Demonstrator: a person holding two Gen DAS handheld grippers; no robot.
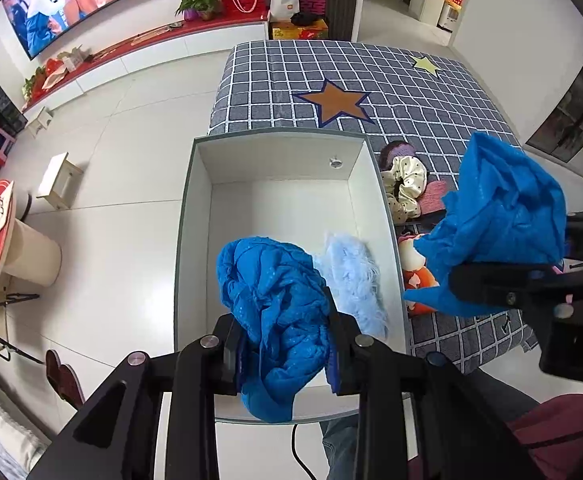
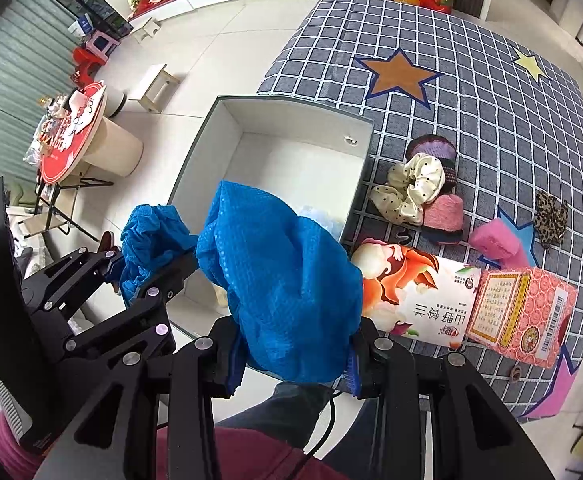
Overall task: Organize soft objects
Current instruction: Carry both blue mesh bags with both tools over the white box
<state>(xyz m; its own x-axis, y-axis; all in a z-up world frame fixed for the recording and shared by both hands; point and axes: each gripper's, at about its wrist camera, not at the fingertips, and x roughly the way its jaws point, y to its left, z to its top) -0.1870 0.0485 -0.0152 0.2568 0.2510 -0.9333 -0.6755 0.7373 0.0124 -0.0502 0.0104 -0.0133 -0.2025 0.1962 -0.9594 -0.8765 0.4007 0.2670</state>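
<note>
Two grippers are each clamping a crumpled blue cloth. Left gripper [image 1: 287,344] is pinching one blue cloth [image 1: 275,300] between its fingers above the near end of the white box [image 1: 195,216]; right gripper [image 2: 295,354] is gripping the other blue cloth [image 2: 283,280], hanging just right of the box over the checked blanket [image 2: 491,120]. Inside the box a pale blue fluffy piece [image 1: 351,276] is lying. Beside the box, scrunchies [image 2: 411,188], a pink sponge [image 2: 495,240] and tissue packs [image 2: 423,296] are resting on the blanket.
</note>
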